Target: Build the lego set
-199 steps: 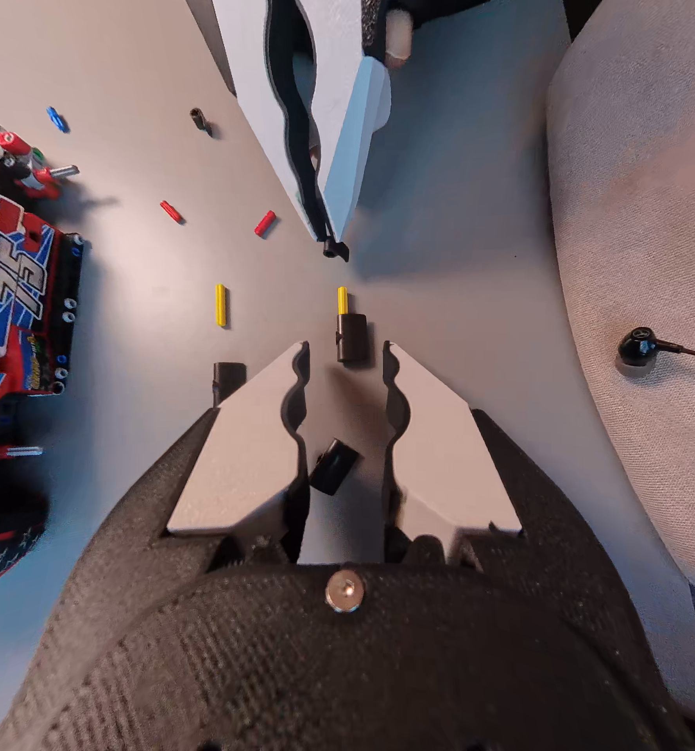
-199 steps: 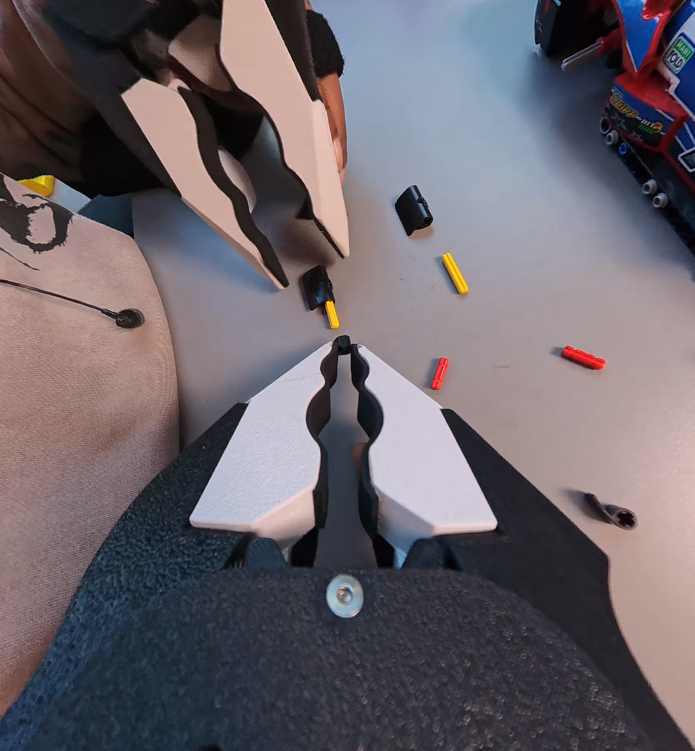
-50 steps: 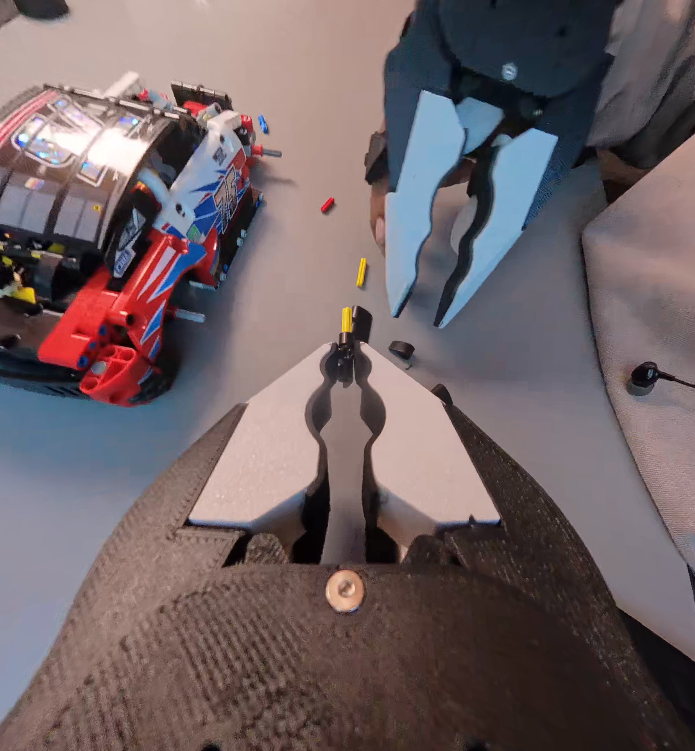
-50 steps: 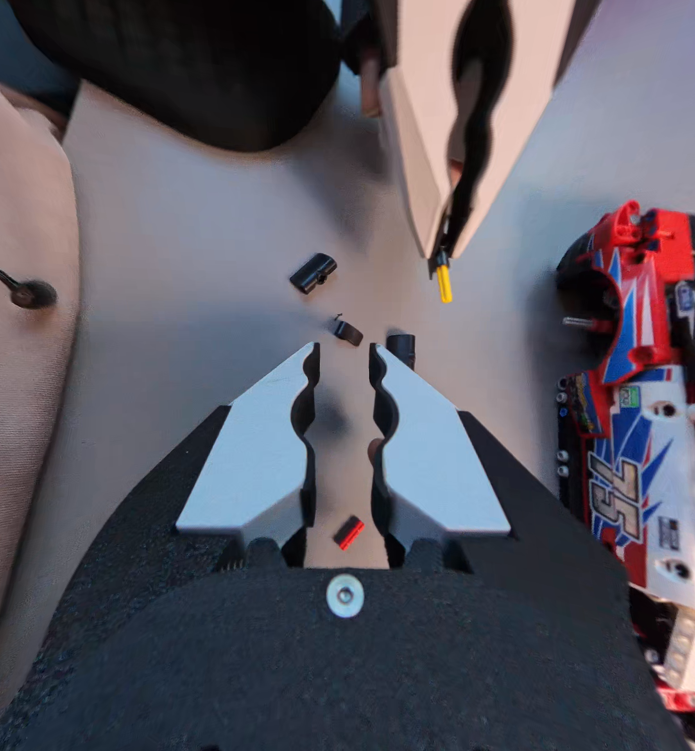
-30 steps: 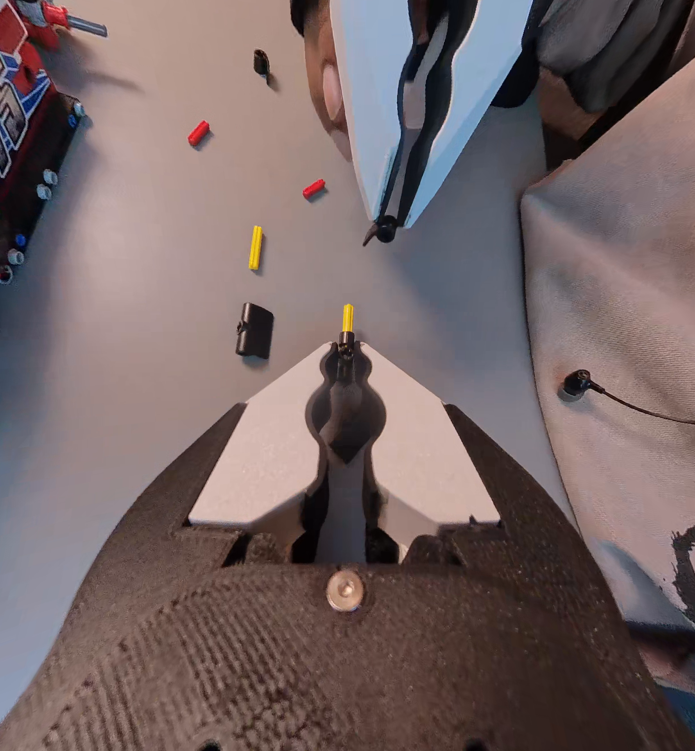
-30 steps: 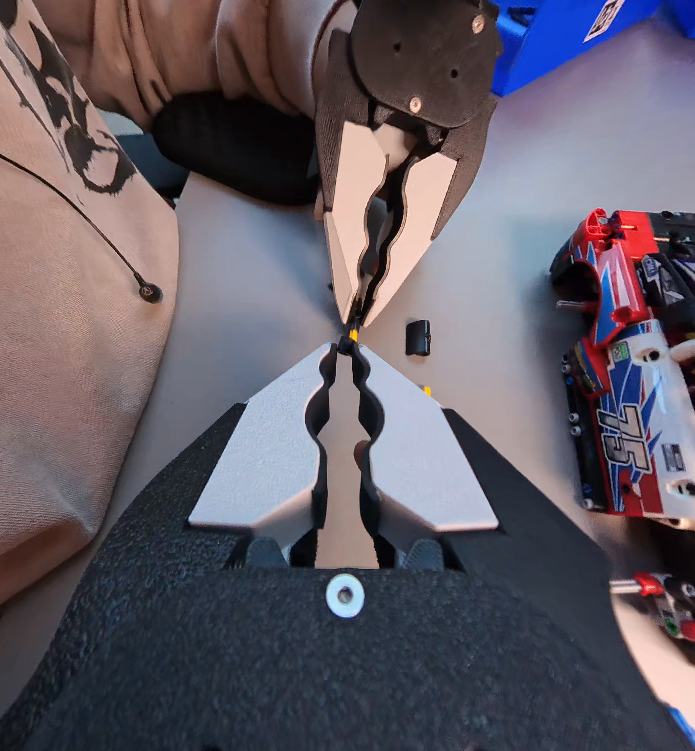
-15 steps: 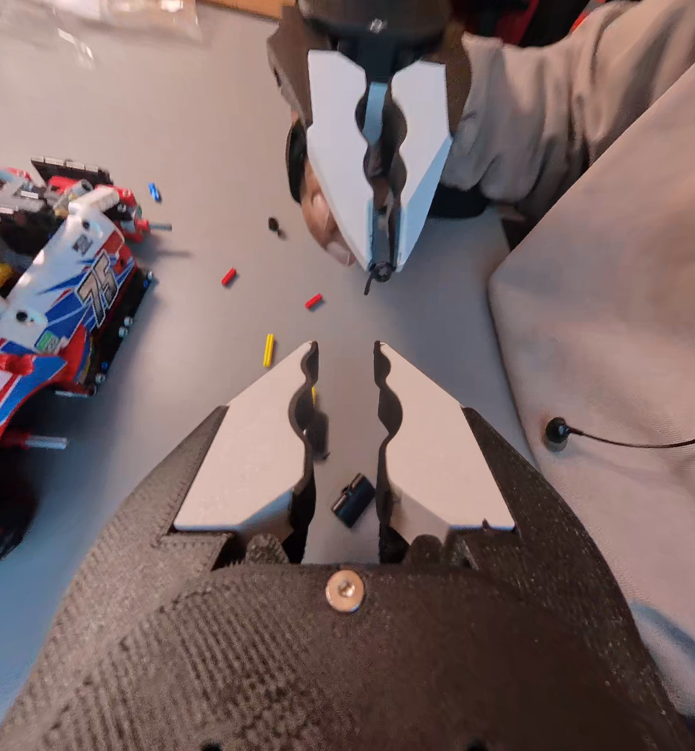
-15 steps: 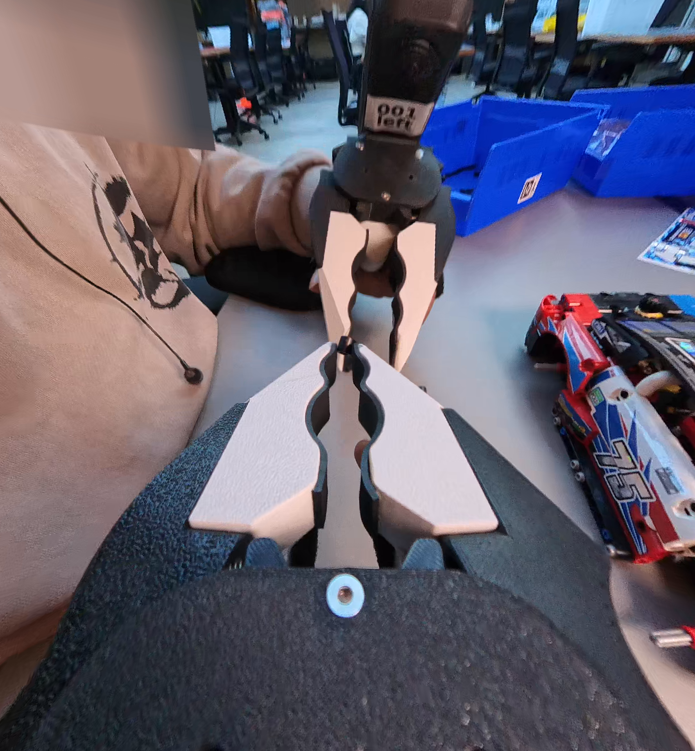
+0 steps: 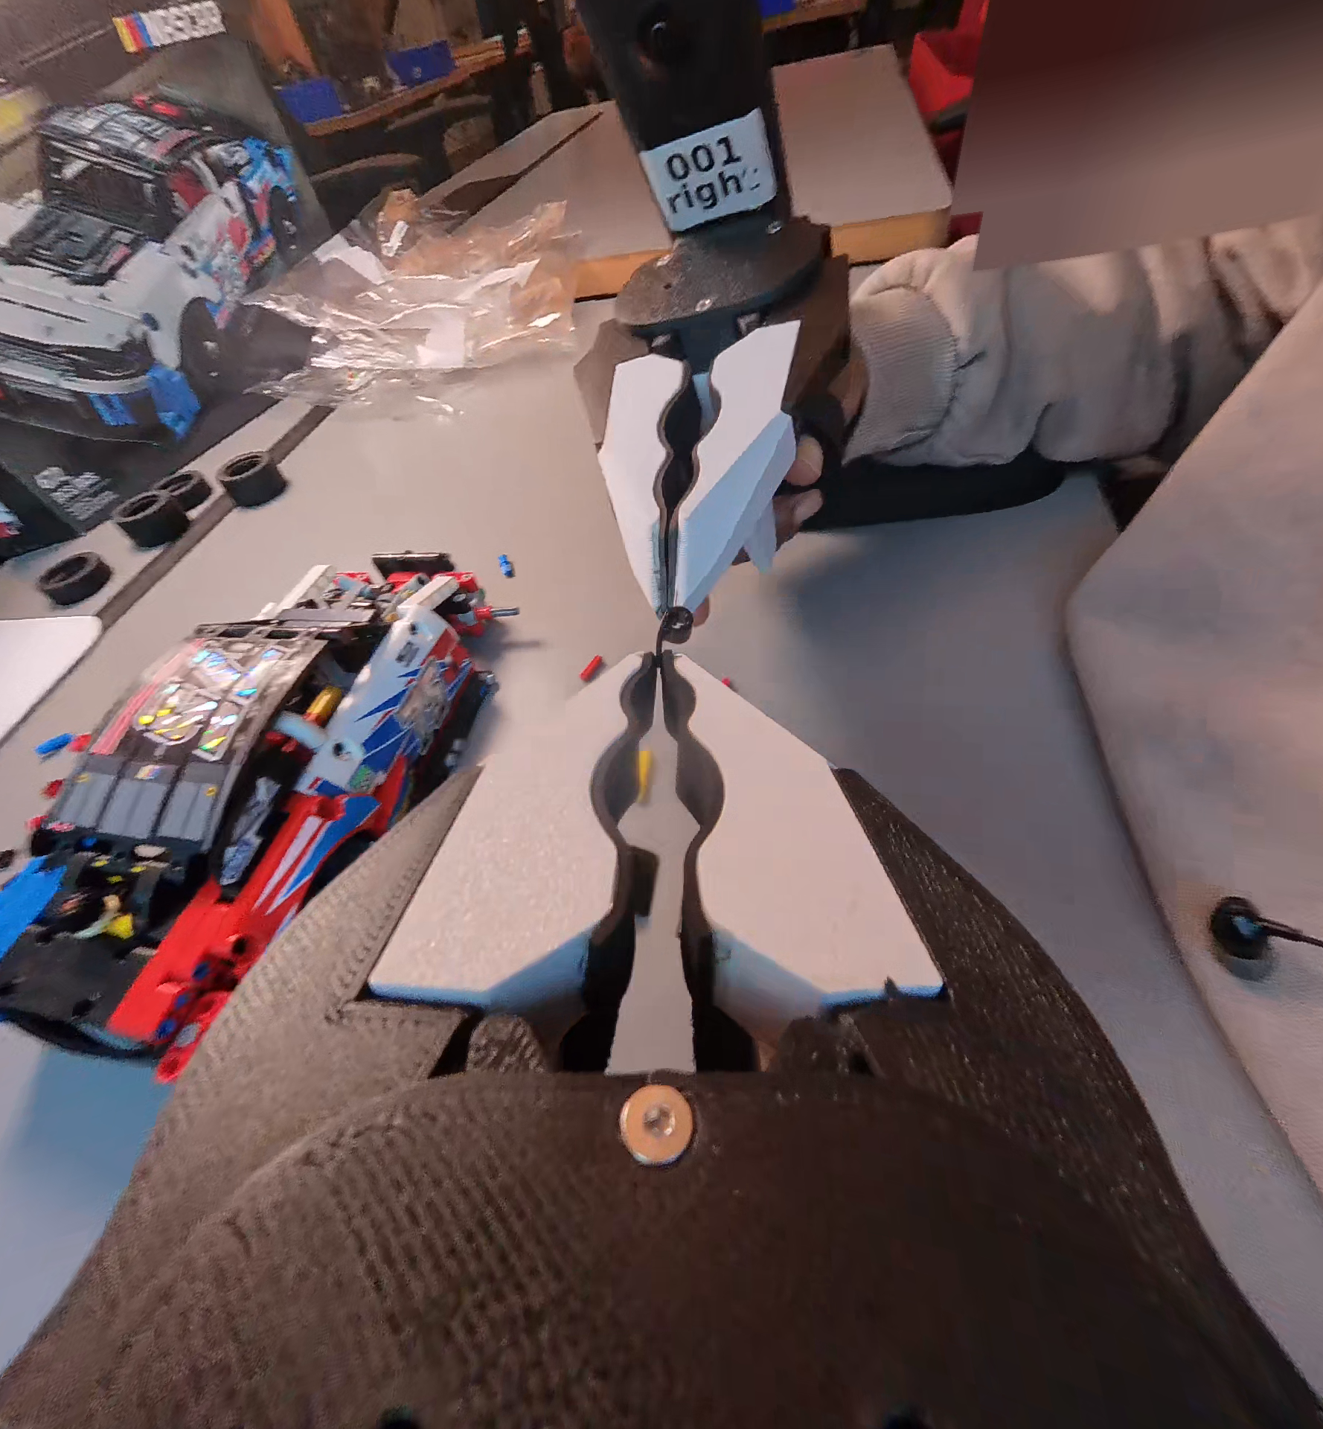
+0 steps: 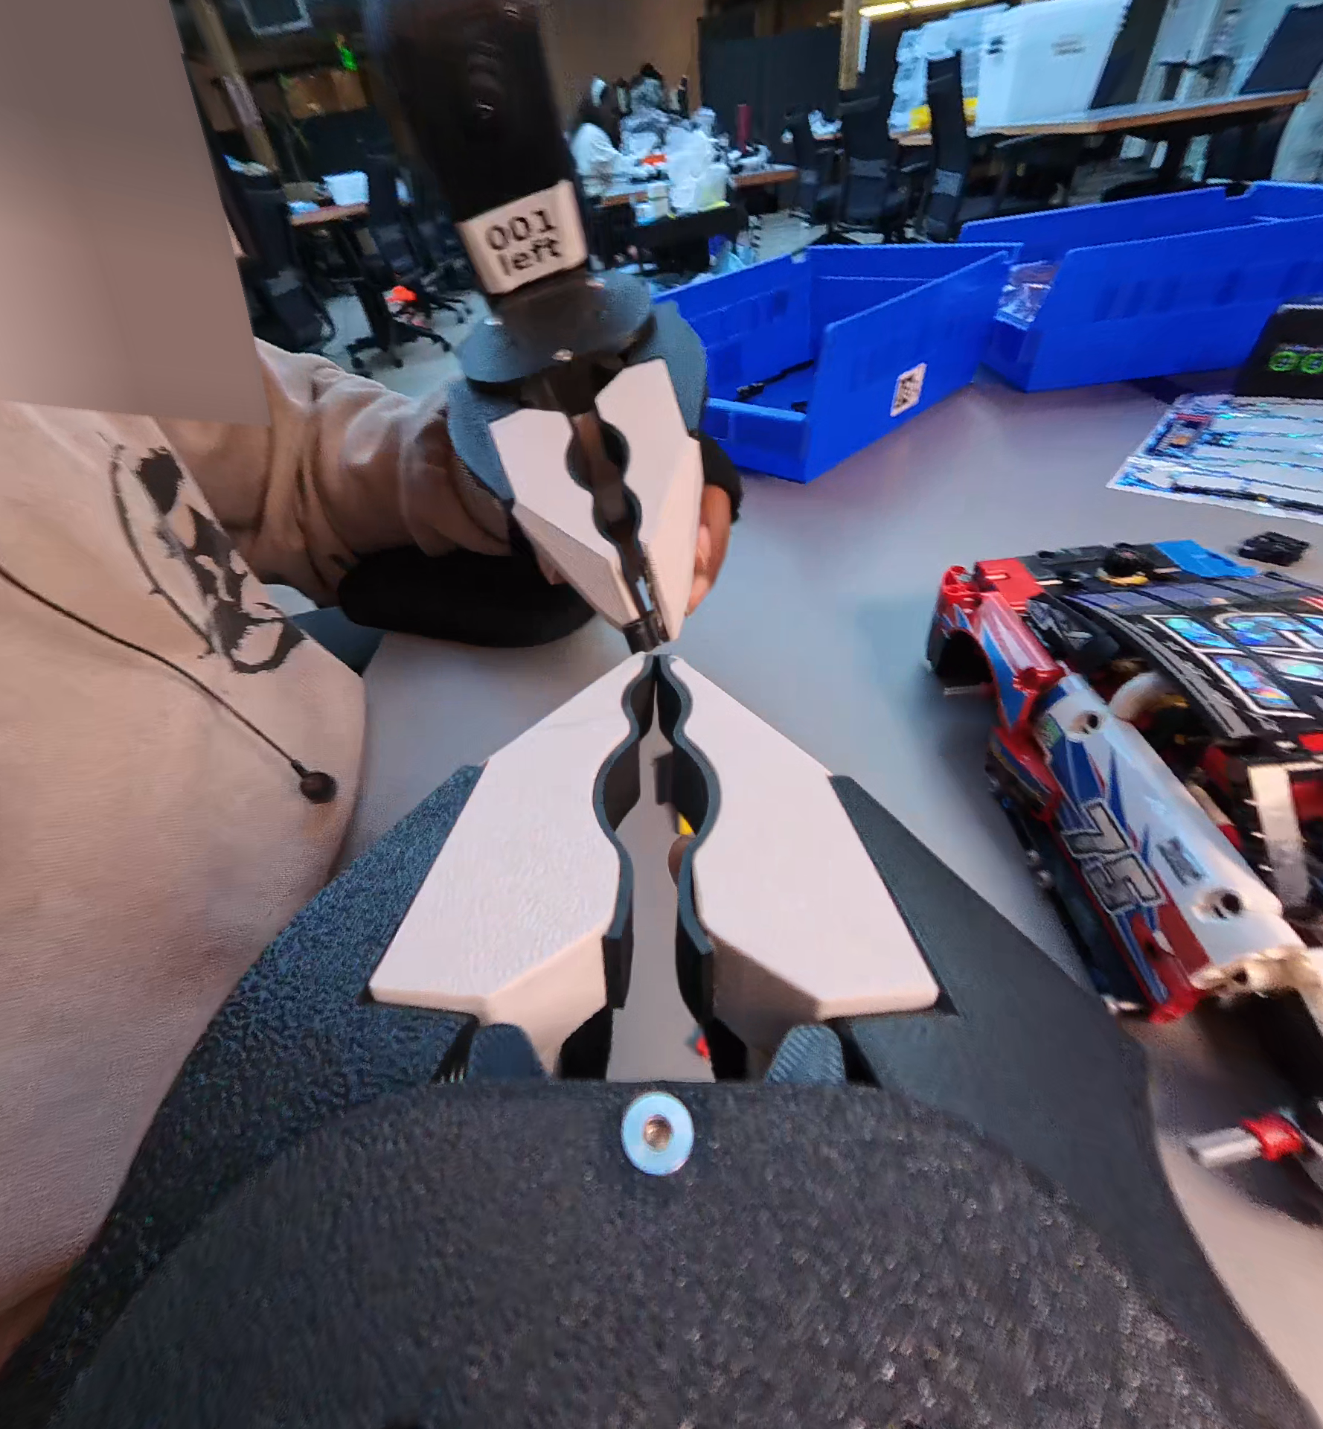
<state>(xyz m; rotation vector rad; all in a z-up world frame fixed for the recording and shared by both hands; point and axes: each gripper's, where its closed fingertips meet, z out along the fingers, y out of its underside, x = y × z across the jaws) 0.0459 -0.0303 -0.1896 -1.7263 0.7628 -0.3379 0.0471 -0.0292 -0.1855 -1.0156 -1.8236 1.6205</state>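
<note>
Small black piece (image 9: 675,621) pinched between two gripper tips: too tiny, shape unclear. Left gripper (image 9: 657,659) and right gripper (image 10: 654,659) tips meet there; which one grips it, cannot tell. Yellow pin (image 9: 644,775) on table seen only through gap between fingers, partly hidden. Lego car (image 10: 1153,742) cut off at right edge in right wrist view, tail blurred. Set box (image 9: 102,232) cut by left edge, soft focus.

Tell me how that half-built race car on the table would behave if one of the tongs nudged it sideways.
The race car would probably slide, not roll: the loose tires lie apart near the box. It looks bulky, so likely heavy for a fingertip push. Its exposed pins and unfinished rear could shed pieces.
</note>
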